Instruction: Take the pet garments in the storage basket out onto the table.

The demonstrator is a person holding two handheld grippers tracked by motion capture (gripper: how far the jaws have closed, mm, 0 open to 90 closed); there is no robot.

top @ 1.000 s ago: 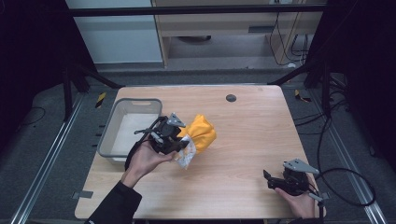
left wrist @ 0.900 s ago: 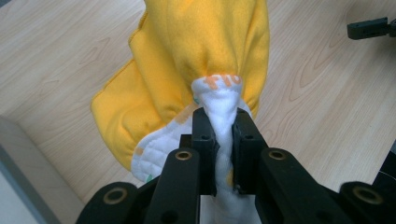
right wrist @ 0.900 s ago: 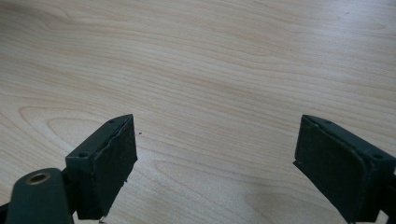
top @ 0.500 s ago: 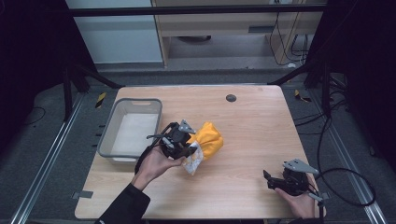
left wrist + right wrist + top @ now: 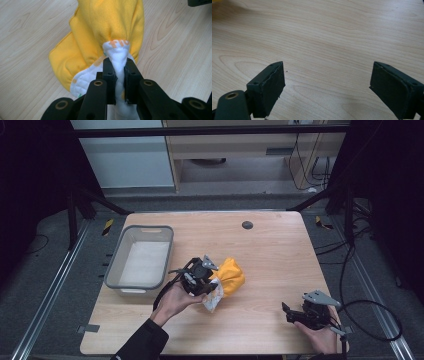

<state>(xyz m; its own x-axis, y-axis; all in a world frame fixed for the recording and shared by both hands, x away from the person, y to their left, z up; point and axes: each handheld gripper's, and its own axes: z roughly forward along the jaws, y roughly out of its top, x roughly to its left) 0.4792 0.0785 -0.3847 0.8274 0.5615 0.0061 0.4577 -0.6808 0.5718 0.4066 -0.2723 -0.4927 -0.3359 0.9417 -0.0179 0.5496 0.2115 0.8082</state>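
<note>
On the worktop (image 5: 260, 250), the tub (image 5: 141, 261) sits at my left, the cloth bundle (image 5: 231, 276) just right of it, my right gripper (image 5: 295, 314) well apart at the near right

- A wooden tabletop (image 5: 270, 250) with a light grain.
- A grey plastic bin (image 5: 118, 268), its pale floor bare, beside the tabletop's left edge.
- A small dark round disc (image 5: 247, 225) near the far edge, around its middle.
</note>
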